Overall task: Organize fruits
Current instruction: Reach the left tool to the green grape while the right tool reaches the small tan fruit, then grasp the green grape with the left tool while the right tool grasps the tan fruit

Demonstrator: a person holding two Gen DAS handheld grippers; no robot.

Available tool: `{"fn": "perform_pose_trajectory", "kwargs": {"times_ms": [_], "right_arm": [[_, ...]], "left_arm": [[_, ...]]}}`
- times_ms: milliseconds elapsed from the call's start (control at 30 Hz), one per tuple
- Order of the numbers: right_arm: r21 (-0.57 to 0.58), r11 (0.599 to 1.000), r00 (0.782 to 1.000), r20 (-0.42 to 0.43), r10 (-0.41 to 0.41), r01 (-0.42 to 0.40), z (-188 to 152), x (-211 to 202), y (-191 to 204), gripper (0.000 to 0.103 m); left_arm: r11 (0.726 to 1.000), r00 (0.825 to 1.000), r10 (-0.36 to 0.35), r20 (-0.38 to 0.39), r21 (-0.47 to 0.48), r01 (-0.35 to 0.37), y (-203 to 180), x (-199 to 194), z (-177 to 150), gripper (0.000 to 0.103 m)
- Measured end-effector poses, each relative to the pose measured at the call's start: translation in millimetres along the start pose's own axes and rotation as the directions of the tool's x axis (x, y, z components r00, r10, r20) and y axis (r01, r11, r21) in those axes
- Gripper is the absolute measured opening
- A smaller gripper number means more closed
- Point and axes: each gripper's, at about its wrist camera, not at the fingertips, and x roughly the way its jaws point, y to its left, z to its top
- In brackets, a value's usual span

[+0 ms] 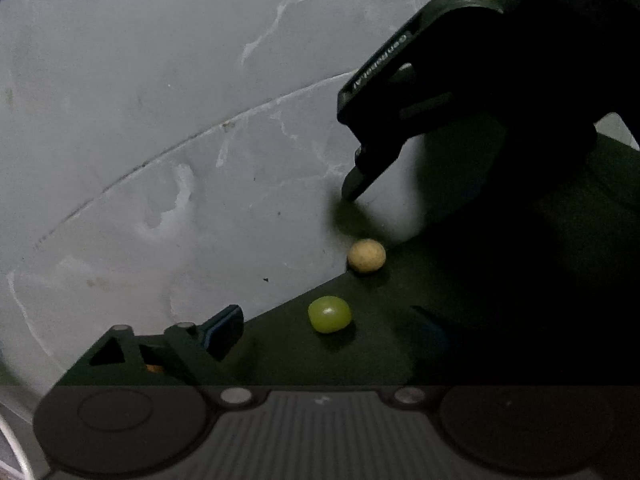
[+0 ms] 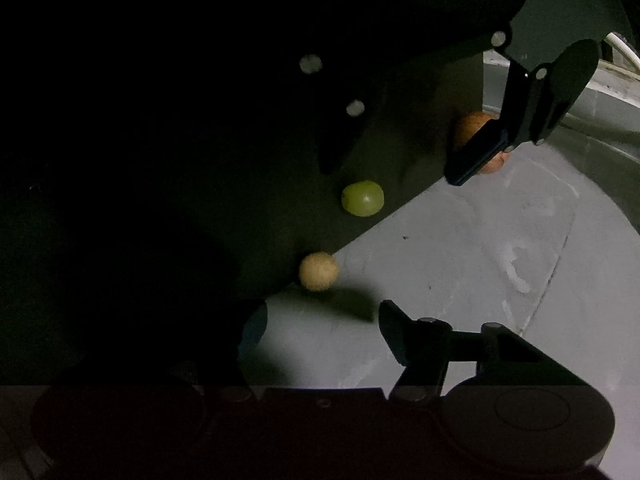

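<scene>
A green grape (image 1: 329,314) and a tan round fruit (image 1: 366,255) lie on a dark mat (image 1: 460,300) at the edge of the grey floor. My left gripper (image 1: 332,340) is open, with the grape just ahead between its fingers. My right gripper (image 2: 320,332) is open, with the tan fruit (image 2: 318,271) just beyond its fingers and the grape (image 2: 362,198) farther on. It shows in the left wrist view (image 1: 352,192) pointing down above the tan fruit. An orange-brown fruit (image 2: 472,128) lies partly hidden behind the left gripper's finger (image 2: 476,156).
The grey concrete floor (image 1: 160,140) has a long curved crack and scuffs. A white cable (image 2: 624,50) runs at the far right. Much of the mat is in deep shadow.
</scene>
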Motion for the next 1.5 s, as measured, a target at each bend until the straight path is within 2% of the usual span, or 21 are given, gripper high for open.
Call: {"fn": "perform_pose_trajectory", "kwargs": {"times_ms": [233,700,900,1100,1300,1500], "right_arm": [[-0.070,0.998,1.000,0.012,0.003,-0.002,3,6,-3,0.054],[-0.163,0.986,0.999,0.036,0.030,-0.024,8,22,-2,0.036],[-0.174,0.984,0.998,0.041,0.045,-0.037,6,21,1,0.036],[-0.173,0.984,0.998,0.037,0.047,-0.039,9,15,3,0.036],[-0.174,0.984,0.998,0.025,0.051,-0.046,10,14,5,0.031],[-0.179,0.983,0.999,0.014,0.044,-0.041,12,14,8,0.029]], "left_arm": [[0.995,0.999,-0.045,-0.001,-0.088,0.045,10,12,-9,0.083],[0.995,0.997,-0.078,-0.014,-0.056,0.078,8,29,-7,0.069],[0.995,0.997,-0.082,-0.013,-0.060,0.081,8,34,-4,0.068],[0.998,0.998,-0.059,-0.027,-0.039,0.058,8,36,5,0.061],[0.998,0.998,-0.054,-0.033,-0.047,0.052,10,38,8,0.057],[0.999,0.997,-0.047,-0.054,-0.007,0.046,4,39,15,0.043]]}}
